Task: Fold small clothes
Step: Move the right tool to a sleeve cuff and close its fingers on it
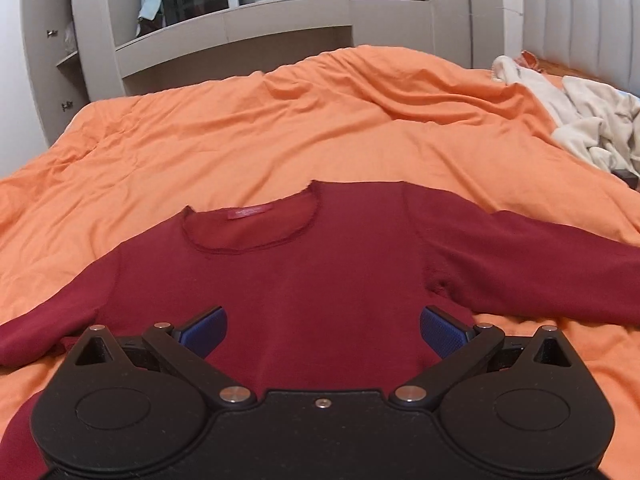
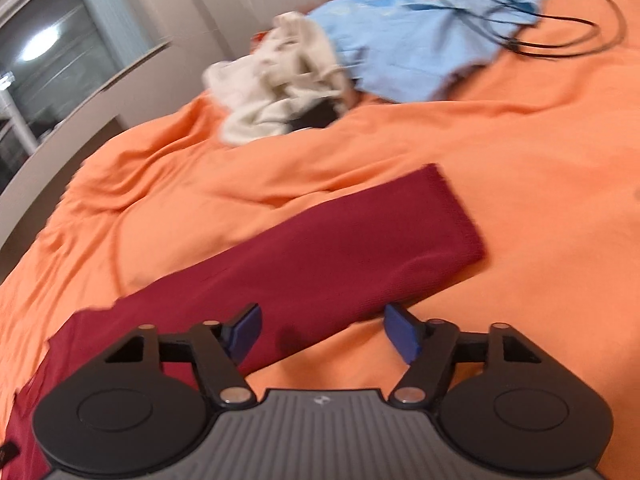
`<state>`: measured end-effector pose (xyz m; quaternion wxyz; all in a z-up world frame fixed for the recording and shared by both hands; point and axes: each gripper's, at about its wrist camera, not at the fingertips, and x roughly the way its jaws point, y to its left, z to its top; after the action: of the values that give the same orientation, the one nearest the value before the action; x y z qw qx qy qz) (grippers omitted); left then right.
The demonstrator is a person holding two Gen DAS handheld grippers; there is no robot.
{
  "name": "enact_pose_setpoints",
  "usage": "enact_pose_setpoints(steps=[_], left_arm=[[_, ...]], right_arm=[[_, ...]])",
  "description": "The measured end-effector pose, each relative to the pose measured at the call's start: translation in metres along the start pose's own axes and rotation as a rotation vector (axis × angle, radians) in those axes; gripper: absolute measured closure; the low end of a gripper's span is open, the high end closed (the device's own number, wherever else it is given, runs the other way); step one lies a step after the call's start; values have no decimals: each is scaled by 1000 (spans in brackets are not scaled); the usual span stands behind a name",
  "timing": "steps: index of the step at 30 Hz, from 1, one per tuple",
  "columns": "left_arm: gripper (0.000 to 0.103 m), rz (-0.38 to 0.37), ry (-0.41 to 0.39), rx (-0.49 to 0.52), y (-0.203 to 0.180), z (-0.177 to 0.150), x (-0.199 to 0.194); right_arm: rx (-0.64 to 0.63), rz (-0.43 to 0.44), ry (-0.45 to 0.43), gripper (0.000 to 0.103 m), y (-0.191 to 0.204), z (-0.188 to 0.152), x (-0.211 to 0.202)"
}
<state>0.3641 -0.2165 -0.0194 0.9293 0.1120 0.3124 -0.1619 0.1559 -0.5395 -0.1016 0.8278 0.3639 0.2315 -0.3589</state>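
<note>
A dark red long-sleeved shirt [image 1: 320,264] lies flat, front up, on the orange duvet [image 1: 280,128], its neckline facing away and both sleeves spread out sideways. My left gripper [image 1: 323,332] hovers over the lower chest of the shirt, jaws wide open, with nothing between the blue pads [image 1: 208,332]. In the right wrist view one red sleeve [image 2: 360,248] runs diagonally up to its cuff. My right gripper [image 2: 324,334] is open above that sleeve near the armpit end, and its pads do not press the cloth.
A crumpled cream garment [image 2: 280,80] and a light blue garment [image 2: 412,40] lie further up the bed, with a black cable [image 2: 560,32] looped over the blue one. A padded headboard [image 1: 580,20] and grey shelving [image 1: 240,20] stand beyond the bed.
</note>
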Motion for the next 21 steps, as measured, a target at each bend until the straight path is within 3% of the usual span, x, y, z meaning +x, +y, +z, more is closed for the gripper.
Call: enact_pose_setpoints(steps=[5, 7, 10, 12, 15, 21], left_arm=[[0, -4, 23, -52, 17, 2, 7], [0, -4, 22, -63, 24, 4, 9], [0, 3, 14, -65, 31, 12, 14], [0, 22, 2, -55, 36, 18, 18], [0, 48, 1, -61, 49, 23, 28], [0, 63, 44, -149, 80, 31, 41]], right_arm=[[82, -110, -41, 54, -9, -1, 9], [102, -148, -55, 69, -9, -1, 12], [109, -170, -72, 89, -7, 3, 15], [82, -171, -89, 97, -2, 4, 13], [-20, -134, -155, 97, 19, 9, 7], [-291, 56, -251, 97, 95, 30, 1]])
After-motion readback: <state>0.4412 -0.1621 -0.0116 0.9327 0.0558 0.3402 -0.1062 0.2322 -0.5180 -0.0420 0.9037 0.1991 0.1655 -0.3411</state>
